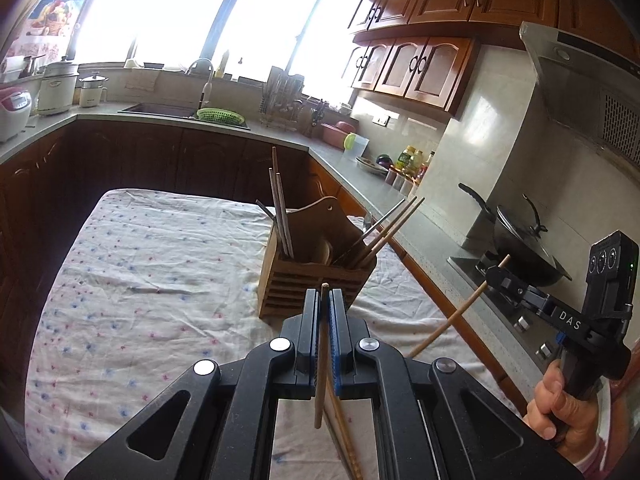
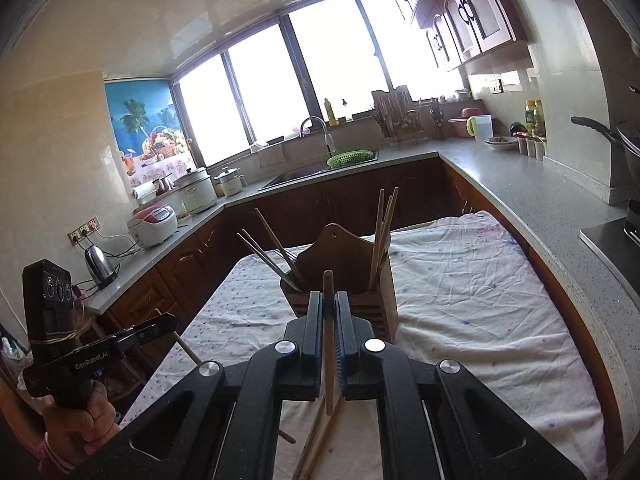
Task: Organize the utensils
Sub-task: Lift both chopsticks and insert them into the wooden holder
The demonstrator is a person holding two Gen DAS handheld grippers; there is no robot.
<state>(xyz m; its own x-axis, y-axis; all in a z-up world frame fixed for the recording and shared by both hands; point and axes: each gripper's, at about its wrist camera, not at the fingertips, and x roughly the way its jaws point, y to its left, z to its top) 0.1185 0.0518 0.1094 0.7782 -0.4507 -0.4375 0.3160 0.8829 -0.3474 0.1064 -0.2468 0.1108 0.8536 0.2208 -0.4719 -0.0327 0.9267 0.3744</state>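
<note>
Left gripper [image 1: 325, 300] and right gripper [image 2: 329, 300], each clamped on one chopstick [image 1: 320, 360] [image 2: 329, 344]: thin sticks may pivot, missing holder [image 1: 312, 272] ahead.

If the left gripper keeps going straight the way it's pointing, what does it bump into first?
Probably the wooden utensil holder on the flowered tablecloth. The left gripper, shut on a chopstick, points right at its slatted front, with nothing between. Depth is hard to judge here.

I am holding my left gripper [image 1: 325, 300] and my right gripper [image 2: 329, 300] tilted slightly downward, each with jaws clamped tight on a chopstick.
</note>
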